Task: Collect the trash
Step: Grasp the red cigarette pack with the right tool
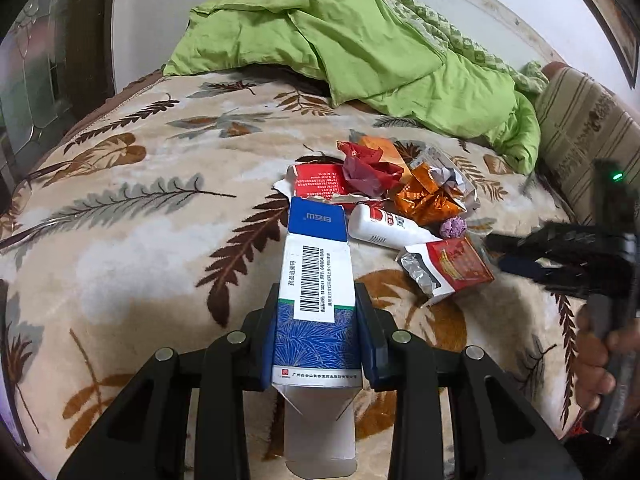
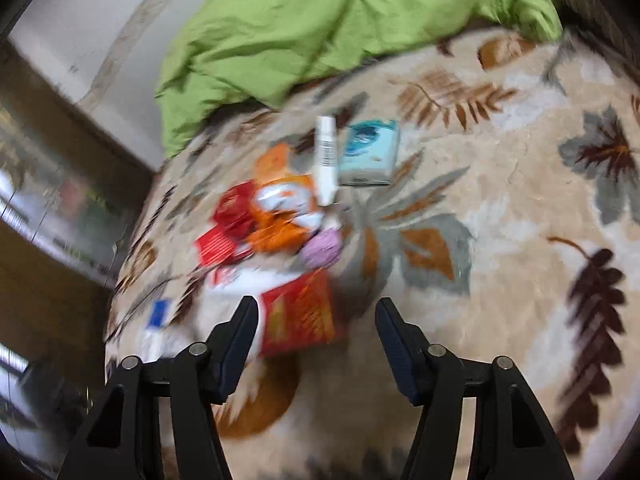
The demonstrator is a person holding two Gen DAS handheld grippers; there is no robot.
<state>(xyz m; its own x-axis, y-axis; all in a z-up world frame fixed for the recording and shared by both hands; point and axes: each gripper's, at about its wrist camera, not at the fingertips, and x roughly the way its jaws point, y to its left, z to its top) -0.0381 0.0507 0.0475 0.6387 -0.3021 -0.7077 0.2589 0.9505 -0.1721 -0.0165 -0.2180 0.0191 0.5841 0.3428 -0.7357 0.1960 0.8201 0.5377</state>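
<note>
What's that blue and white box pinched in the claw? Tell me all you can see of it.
The blue and white box is a slim cardboard carton, apparently medicine packaging, with a barcode label, a blue leaf-patterned band and printed text. Both end flaps hang open, so it looks empty. It points away from the camera over the leaf-patterned blanket. The left gripper is shut on its sides with both blue pads; whether its far end touches the blanket is unclear.

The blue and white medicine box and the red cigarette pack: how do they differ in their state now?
The blue and white medicine box is clamped in the left gripper; the red cigarette pack lies on the leaf-patterned blanket, ungripped. The box is long, flaps open at both ends; the pack is shorter, with foil showing at its torn top. Both are opened cardboard packaging.
</note>
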